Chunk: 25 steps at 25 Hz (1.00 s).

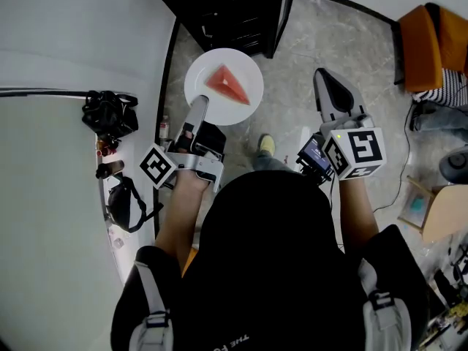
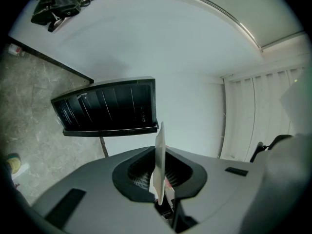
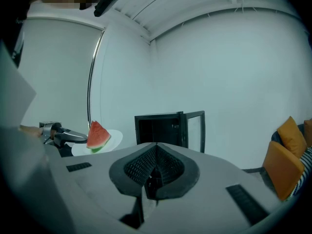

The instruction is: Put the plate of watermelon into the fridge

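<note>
The plate (image 1: 202, 73) is in the air at your 12 o'clock, level, with the watermelon (image 1: 228, 85) wedge lying on its middle. It is not in the fridge. Your left gripper (image 1: 199, 102) pinches the plate by its near rim; in the left gripper view the rim runs edge-on between the two jaws, which are clamped onto it.

The fridge (image 1: 232, 12), a small black cabinet on the floor, stands just beyond the plate, also at 12 o'clock. Its door (image 1: 282, 14) is swung wide toward 1 o'clock, and the inside is dark, so I cannot tell which shelf is free.

Your right gripper (image 1: 330, 92) hangs at 2 o'clock, well clear of the plate, jaws pressed together with nothing between them.

By my reading, the plate is in hand and the fridge is open. What is left is to carry the plate in through the opening, set it down flat, and release the rim.
</note>
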Each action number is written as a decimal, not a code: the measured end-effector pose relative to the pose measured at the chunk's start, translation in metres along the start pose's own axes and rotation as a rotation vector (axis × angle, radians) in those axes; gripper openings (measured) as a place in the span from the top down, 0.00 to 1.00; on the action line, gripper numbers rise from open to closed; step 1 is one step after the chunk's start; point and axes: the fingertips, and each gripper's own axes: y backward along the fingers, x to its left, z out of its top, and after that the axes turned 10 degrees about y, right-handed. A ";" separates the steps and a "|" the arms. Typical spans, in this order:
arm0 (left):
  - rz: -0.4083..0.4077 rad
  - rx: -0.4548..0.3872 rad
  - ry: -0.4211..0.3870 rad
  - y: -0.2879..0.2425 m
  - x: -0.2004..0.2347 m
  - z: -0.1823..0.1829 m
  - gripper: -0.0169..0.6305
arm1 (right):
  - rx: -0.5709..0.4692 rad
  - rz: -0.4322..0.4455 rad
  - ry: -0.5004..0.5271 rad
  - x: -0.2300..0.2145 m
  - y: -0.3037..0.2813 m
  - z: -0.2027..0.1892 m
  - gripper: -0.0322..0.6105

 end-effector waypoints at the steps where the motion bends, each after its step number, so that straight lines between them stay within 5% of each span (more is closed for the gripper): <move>1: -0.006 -0.003 0.004 -0.001 -0.001 0.000 0.91 | -0.001 -0.001 -0.002 -0.001 -0.001 0.000 0.93; 25: -0.065 -0.035 0.009 -0.001 -0.011 0.003 0.91 | -0.030 0.012 0.013 0.002 0.001 0.007 0.93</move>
